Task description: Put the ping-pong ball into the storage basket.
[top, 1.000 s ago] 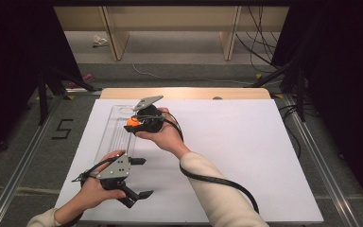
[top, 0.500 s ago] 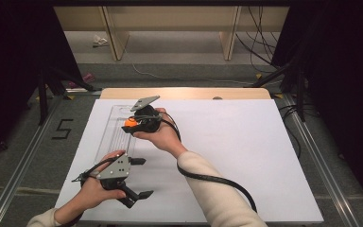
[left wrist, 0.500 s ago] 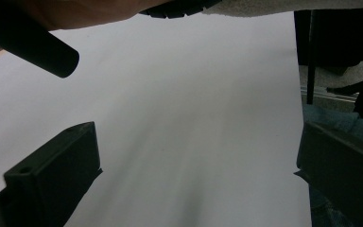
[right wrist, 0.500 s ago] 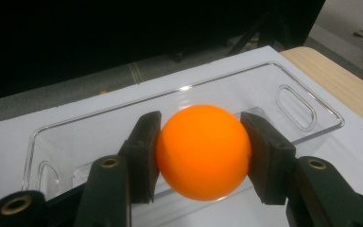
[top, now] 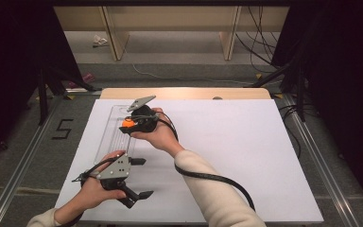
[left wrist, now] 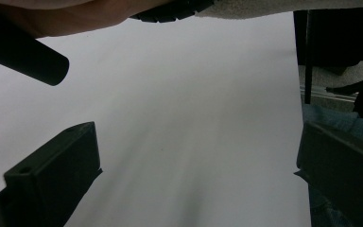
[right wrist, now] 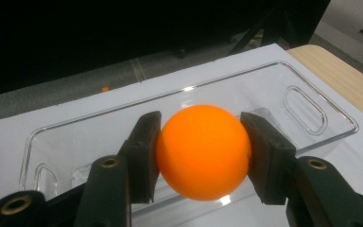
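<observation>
An orange ball (right wrist: 202, 151) is clamped between the two black pads of my right gripper (right wrist: 201, 156), held just above a clear plastic tray (right wrist: 312, 111). In the high view the right gripper (top: 133, 125) hovers with the ball (top: 127, 124) over the tray (top: 108, 132) on the left part of the white table. My left gripper (top: 139, 177) rests low near the table's front left, jaws spread wide and empty. In the left gripper view its fingers (left wrist: 56, 177) stand far apart over bare white surface.
The white sheet (top: 246, 156) covers the table, with a wooden strip (top: 184, 93) at the far edge. A black cable (top: 217, 178) trails from the right gripper across the front. The right forearm (left wrist: 75, 16) crosses the top of the left gripper view. Dark floor surrounds the table.
The right gripper with the ball has shifted slightly over the tray. The left gripper has stayed in place.
</observation>
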### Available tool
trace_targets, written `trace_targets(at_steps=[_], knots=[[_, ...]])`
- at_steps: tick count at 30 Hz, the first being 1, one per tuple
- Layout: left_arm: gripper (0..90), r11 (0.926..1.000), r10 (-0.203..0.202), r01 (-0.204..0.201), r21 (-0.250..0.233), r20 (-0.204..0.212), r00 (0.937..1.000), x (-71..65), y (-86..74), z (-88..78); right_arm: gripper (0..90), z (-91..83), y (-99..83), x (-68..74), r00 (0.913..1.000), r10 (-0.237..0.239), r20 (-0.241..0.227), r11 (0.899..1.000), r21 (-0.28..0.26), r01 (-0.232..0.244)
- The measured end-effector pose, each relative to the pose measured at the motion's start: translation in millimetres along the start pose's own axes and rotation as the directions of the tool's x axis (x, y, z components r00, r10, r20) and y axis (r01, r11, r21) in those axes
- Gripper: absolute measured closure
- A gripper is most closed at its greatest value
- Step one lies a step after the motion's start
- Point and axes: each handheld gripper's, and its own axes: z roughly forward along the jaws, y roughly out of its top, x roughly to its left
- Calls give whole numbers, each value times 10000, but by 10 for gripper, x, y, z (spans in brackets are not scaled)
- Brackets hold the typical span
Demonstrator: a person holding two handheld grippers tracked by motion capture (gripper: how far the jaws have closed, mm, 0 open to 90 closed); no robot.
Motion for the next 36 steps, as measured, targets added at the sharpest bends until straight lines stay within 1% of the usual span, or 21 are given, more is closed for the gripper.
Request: trace_targets(at_steps=[12,23,36], knots=[[0,10000,-4,4,-9,11,10000,-1,1,-3,515,96,55,32,9998,-84,-185,9999,92,86],[0,10000,14,-14,-4,35,10000,-5,2,-1,515,191,75,44,9996,-106,-243,9998,173,110],[0,10000,18,-18,-13,30,10000,-7,1,1,514,263,79,51,9994,-153,-315,9994,310,162]])
